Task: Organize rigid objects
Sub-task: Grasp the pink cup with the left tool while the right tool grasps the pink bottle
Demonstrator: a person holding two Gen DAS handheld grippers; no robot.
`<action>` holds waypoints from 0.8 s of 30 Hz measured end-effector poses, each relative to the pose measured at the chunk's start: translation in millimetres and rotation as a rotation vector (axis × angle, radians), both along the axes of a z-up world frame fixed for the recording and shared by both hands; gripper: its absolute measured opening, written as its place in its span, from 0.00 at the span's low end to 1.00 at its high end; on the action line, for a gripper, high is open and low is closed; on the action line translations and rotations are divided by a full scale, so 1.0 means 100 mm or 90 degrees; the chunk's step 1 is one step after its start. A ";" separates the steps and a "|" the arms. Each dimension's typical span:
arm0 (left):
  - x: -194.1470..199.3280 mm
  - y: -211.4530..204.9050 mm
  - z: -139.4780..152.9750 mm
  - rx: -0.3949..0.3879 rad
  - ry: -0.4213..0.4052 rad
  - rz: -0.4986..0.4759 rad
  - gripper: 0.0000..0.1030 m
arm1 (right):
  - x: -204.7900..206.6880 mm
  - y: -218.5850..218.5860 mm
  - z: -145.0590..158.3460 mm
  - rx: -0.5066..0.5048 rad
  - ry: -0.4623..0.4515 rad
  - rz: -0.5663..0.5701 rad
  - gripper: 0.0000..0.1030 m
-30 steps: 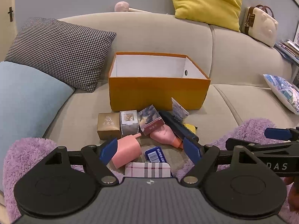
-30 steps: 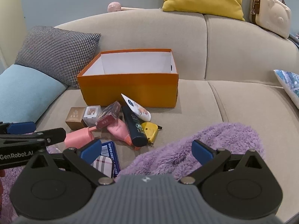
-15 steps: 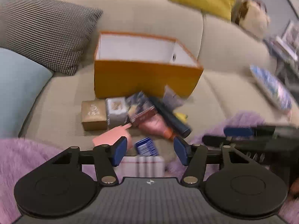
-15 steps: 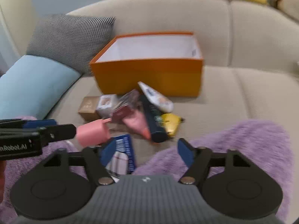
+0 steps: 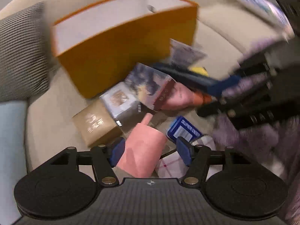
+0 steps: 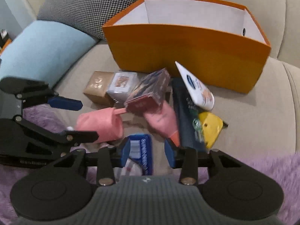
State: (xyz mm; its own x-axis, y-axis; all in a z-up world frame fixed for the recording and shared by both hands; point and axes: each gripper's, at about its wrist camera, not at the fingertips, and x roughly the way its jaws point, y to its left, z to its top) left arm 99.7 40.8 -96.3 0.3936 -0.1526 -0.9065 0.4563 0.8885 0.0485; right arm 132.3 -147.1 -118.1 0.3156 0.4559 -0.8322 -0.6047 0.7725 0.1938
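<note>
An open orange box (image 6: pixel 187 52) stands on the sofa behind a heap of small items. My left gripper (image 5: pixel 151 152) straddles a pink bottle (image 5: pixel 142 146) lying on its side. Its jaws are opening, and the right pad (image 5: pixel 184 153) stands clear of the bottle. My right gripper (image 6: pixel 148 151) hangs over a blue tin (image 6: pixel 139 148). Its jaws are closing with the tin between them, and a gap shows at the right pad (image 6: pixel 171 153). The heap also holds a brown box (image 6: pixel 97 86), a white box (image 6: pixel 121 84), a card box (image 6: pixel 150 91), a pink tube (image 6: pixel 161 120), a dark tube (image 6: pixel 185 112), a white tube (image 6: pixel 196 88) and a yellow piece (image 6: pixel 210 127).
A purple fluffy blanket (image 6: pixel 262 168) lies along the near edge of the seat. A light blue cushion (image 6: pixel 43 50) and a checked cushion (image 6: pixel 84 5) lean at the left. A plaid item (image 5: pixel 172 165) lies under the blue tin.
Both grippers have dropped forward toward the heap and tilted downward. The left one has rolled and now straddles the pink bottle. The right one's jaws have narrowed around the blue tin.
</note>
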 end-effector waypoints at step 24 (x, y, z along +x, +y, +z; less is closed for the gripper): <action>-0.01 0.25 0.20 -0.114 -0.063 0.188 0.59 | 0.05 -0.04 -0.33 -0.086 -0.035 0.046 0.38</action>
